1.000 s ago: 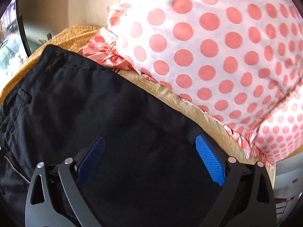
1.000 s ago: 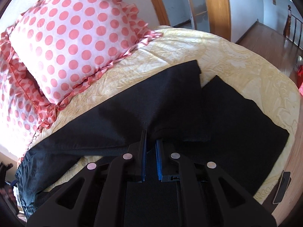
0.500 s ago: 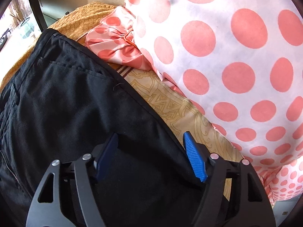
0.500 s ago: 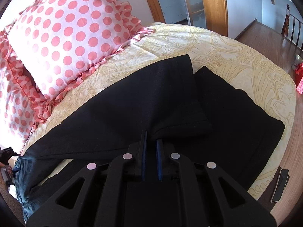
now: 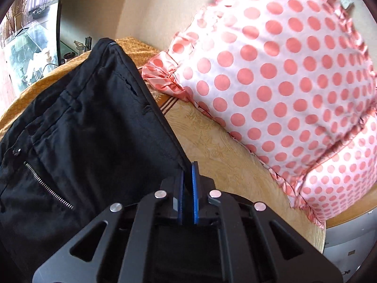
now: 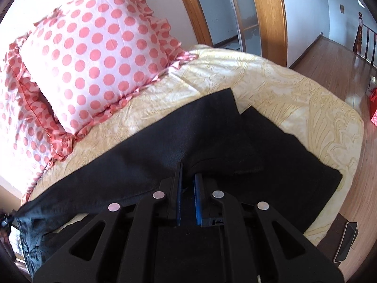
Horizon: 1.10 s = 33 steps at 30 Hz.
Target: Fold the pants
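Left gripper [image 5: 187, 173]: its blue pads have just been closing and now pinch the right-hand side edge of the black pants [image 5: 77, 136] at lower centre of the left wrist view.
Right gripper [image 6: 187, 176]: jaws nearly together, clamped on a raised fold of a pant leg [image 6: 188, 132] at lower centre of the right wrist view.
Pants: spread on the yellow patterned bedspread [image 6: 294, 89]; waistband, button and zipper [image 5: 48, 187] lie at left in the left wrist view; the two legs reach toward the right of the right wrist view.
Pillow [image 5: 282, 82]: pink polka dots, ruffled edge, upper right, just beside the pants.
Phone [image 6: 346, 241]: lower right, off the bed.
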Available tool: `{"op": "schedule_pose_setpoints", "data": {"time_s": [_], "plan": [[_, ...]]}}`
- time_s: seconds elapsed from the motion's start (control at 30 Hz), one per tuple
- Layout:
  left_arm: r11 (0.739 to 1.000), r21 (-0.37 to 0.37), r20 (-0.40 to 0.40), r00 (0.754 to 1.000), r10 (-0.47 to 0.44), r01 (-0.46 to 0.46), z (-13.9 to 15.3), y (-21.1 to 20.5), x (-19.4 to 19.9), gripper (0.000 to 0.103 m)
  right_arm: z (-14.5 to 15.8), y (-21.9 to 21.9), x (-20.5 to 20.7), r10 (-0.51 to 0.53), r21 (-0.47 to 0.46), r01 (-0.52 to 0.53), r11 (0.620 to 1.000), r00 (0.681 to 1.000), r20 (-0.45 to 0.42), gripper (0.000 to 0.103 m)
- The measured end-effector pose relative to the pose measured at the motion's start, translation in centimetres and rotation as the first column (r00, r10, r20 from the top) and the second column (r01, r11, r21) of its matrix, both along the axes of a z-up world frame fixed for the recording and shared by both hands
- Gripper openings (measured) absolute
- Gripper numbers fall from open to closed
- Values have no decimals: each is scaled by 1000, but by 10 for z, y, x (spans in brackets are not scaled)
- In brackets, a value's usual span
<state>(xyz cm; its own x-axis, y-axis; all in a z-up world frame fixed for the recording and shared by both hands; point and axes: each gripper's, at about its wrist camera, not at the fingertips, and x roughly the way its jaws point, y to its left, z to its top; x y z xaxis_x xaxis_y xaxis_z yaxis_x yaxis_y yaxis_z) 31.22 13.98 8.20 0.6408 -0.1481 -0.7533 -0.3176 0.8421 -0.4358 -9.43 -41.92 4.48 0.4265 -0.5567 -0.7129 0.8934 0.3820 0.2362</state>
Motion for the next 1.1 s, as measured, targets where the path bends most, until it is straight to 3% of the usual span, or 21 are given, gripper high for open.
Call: {"op": "schedule_pose_setpoints", "data": {"time_s": [0.13, 0.27, 0.4, 0.67, 0.8, 0.87, 0.9, 0.93, 1.0, 1.1], "plan": [[999, -30, 90, 996, -12, 15, 11, 11, -64, 6, 11, 2, -14, -18, -29, 19, 999, 1000, 13, 9], [999, -21, 188, 982, -26, 31, 22, 13, -126, 6, 21, 6, -25, -34, -54, 35, 998, 999, 19, 9], [1000, 6, 237, 971, -18, 17, 23, 12, -178, 6, 26, 10, -35, -41, -65, 43, 997, 999, 24, 9], [998, -4, 224, 973, 55, -56, -26, 19, -257, 6, 25, 19, -54, -58, -64, 59, 996, 998, 26, 9], [997, 25, 139, 988, 66, -70, -72, 21, -268, 11, 16, 18, -60, -69, -41, 70, 997, 997, 26, 9], [993, -52, 112, 988, 110, -104, -86, 31, -273, 31, 15, 19, -62, -68, -37, 69, 997, 997, 27, 9], [988, -85, 130, 981, 142, -132, -85, 37, -280, 50, 15, 20, -62, -66, -43, 67, 997, 998, 24, 9], [981, -117, 158, 972, 174, -157, -82, 45, -286, 63, 16, 21, -63, -65, -47, 66, 997, 998, 23, 9], [966, -136, 225, 943, 245, -219, -71, 64, -298, 73, 16, 22, -64, -66, -51, 67, 996, 998, 25, 9], [954, -125, 260, 919, 296, -272, -57, 88, -299, 73, 16, 21, -63, -67, -51, 68, 996, 997, 24, 9]]}}
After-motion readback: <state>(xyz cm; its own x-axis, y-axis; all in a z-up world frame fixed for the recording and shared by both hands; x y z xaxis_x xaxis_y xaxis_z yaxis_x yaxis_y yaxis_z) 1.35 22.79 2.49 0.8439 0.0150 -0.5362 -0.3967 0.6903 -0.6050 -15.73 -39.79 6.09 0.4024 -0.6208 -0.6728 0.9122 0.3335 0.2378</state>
